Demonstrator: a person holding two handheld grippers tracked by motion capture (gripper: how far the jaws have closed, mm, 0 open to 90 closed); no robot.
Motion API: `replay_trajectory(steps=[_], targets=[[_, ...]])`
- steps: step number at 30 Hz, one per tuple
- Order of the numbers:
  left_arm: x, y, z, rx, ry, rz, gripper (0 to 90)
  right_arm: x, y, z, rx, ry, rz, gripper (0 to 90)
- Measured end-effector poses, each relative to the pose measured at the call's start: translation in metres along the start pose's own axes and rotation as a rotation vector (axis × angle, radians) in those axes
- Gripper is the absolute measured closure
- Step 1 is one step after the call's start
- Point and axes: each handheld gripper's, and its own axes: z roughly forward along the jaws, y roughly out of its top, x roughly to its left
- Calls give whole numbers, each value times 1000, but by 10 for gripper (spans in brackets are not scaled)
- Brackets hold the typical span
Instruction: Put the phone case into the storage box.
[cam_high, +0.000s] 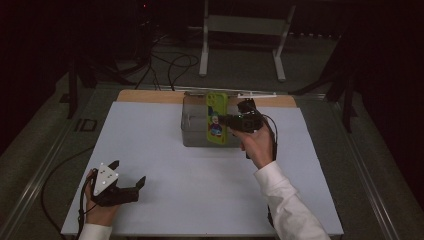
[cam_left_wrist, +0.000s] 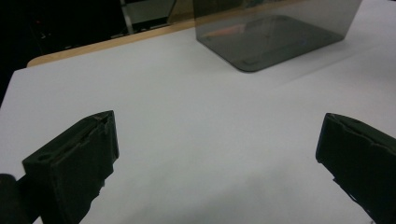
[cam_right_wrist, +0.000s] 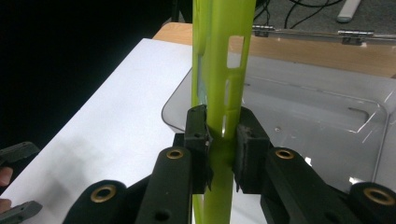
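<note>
the right gripper (cam_high: 231, 121) clamps a thin, lime-green rubbery phone case (cam_high: 217, 118) upright over the clear, round-cornered plastic box (cam_high: 192, 134). well before the box, the left gripper (cam_high: 129, 173) gapes empty above the smooth white worktop (cam_high: 165, 165).

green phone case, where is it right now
The green phone case is clamped in the right gripper, held above the open clear plastic box at the far middle of the white table in the high view.
</note>
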Motion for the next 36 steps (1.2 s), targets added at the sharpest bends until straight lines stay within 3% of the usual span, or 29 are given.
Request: replay_trajectory(steps=[7,19,36], targets=[[4,-5,2,7,22,-1,0,-3,11,3,16,-2,19,780],[0,-2,4,2,6,10,0,-12,26,3,17,-24,39,781],[1,-2,3,-2,-4,-3,0,-21,56,20,95,-86,56,781]])
